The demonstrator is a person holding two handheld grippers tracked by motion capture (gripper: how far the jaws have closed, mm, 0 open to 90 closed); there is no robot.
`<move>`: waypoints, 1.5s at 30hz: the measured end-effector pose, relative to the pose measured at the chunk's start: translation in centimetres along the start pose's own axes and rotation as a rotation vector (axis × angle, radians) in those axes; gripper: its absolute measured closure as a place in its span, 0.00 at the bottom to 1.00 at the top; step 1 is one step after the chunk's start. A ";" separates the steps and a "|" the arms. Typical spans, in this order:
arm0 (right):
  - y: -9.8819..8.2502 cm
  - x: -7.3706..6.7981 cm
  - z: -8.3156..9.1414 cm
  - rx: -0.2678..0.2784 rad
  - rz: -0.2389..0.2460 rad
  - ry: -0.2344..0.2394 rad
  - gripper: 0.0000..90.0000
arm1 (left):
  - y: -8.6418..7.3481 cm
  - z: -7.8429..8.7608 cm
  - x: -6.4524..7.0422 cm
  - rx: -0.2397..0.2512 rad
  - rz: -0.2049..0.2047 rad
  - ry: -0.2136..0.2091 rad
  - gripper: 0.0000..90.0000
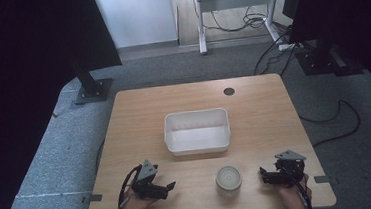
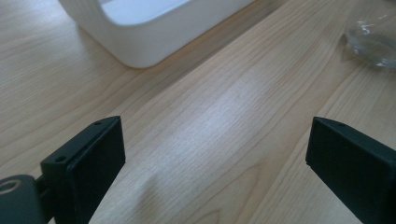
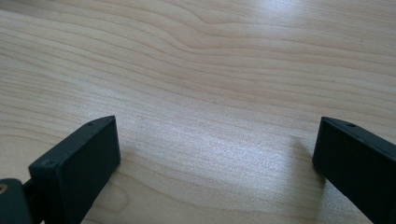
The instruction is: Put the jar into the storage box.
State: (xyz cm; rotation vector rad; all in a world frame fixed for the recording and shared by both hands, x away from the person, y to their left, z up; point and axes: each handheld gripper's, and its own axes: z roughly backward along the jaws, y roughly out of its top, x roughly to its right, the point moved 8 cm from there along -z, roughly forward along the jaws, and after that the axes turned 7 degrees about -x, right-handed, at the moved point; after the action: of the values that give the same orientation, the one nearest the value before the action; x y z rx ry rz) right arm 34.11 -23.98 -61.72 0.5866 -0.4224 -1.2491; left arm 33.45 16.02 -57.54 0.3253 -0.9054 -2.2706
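A light wooden worktop (image 1: pixel 253 104) with a round dark grommet hole (image 1: pixel 229 91) stands on grey carpet (image 1: pixel 57 159). Behind it rise a white wall (image 1: pixel 136 15) and the white frame of another desk (image 1: pixel 233 3), with black cables (image 1: pixel 240 22) tangled beneath. Dark panels on black stands (image 1: pixel 92 89) flank both sides. A cable (image 1: pixel 335 123) loops across the carpet at right. Soft light glazes the wood.

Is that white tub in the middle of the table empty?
Empty: the white tub shows only its bare white floor and ribbed walls in the high view.
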 end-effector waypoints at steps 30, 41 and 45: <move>0.0 0.0 0.0 0.000 0.001 0.001 0.00 | 4.3 -0.7 5.2 0.044 -0.089 -0.097 0.02; 0.0 -0.1 0.0 0.000 0.002 0.002 0.00 | 5.7 -1.5 7.4 0.061 -0.120 -0.147 0.01; 0.0 -0.1 0.0 0.000 0.002 0.002 0.00 | 6.2 -2.0 8.2 0.063 -0.136 -0.166 0.01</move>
State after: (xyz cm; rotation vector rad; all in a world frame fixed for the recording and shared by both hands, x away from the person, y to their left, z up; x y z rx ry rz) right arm 34.04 -23.93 -61.72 0.5877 -0.4211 -1.2461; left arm 31.20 6.22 -54.63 0.2342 -1.0701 -2.4258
